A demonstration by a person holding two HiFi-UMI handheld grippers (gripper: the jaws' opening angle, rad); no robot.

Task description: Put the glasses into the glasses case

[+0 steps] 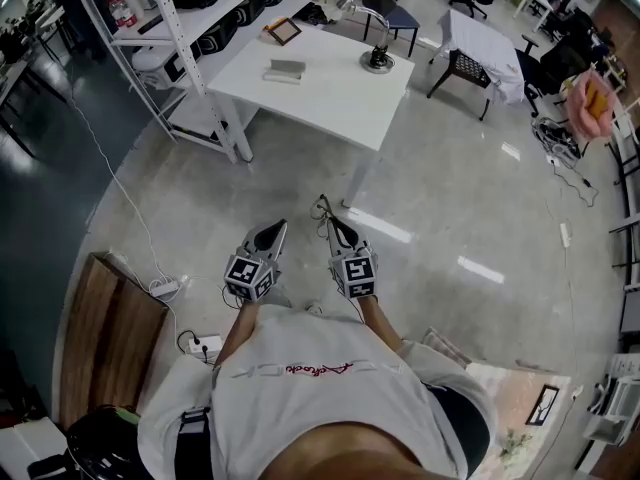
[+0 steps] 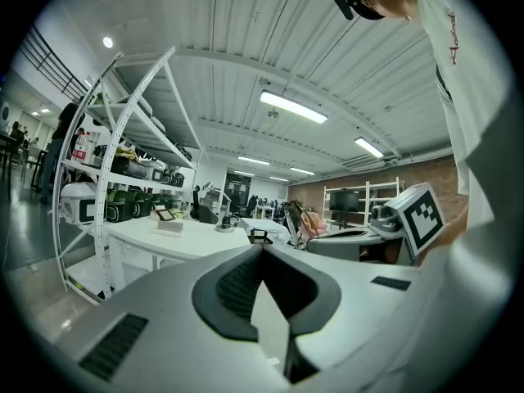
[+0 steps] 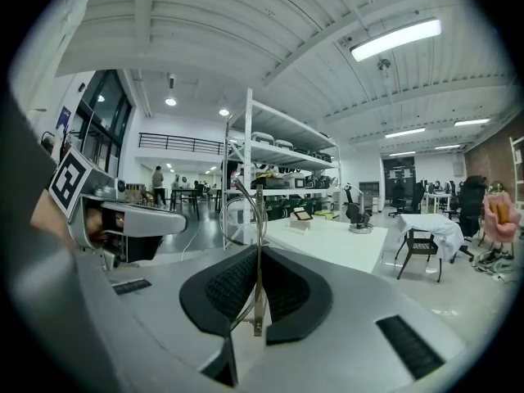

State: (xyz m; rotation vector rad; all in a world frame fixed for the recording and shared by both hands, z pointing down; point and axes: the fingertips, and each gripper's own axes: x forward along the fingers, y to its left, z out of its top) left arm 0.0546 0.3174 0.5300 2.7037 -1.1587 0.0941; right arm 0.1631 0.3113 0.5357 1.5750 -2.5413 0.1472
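My right gripper [image 3: 257,252] is shut on the thin wire-framed glasses [image 3: 246,211], which stick up from between its pads. In the head view the glasses [image 1: 322,207] show at the tip of the right gripper [image 1: 331,220], held in front of the person's chest above the floor. The left gripper [image 1: 272,233] is beside it, shut with nothing in it; its tips [image 2: 262,247] meet. A grey glasses case [image 1: 285,70] lies on the white table [image 1: 340,98] some way ahead, far from both grippers. The same case [image 2: 170,227] shows in the left gripper view.
On the table stand a desk lamp [image 1: 377,56] and a small picture frame [image 1: 283,31]. White shelving [image 1: 170,28] stands left of the table. A covered chair [image 1: 480,53] is at the back right. A wooden board [image 1: 105,338] and a power strip [image 1: 165,289] lie at my left.
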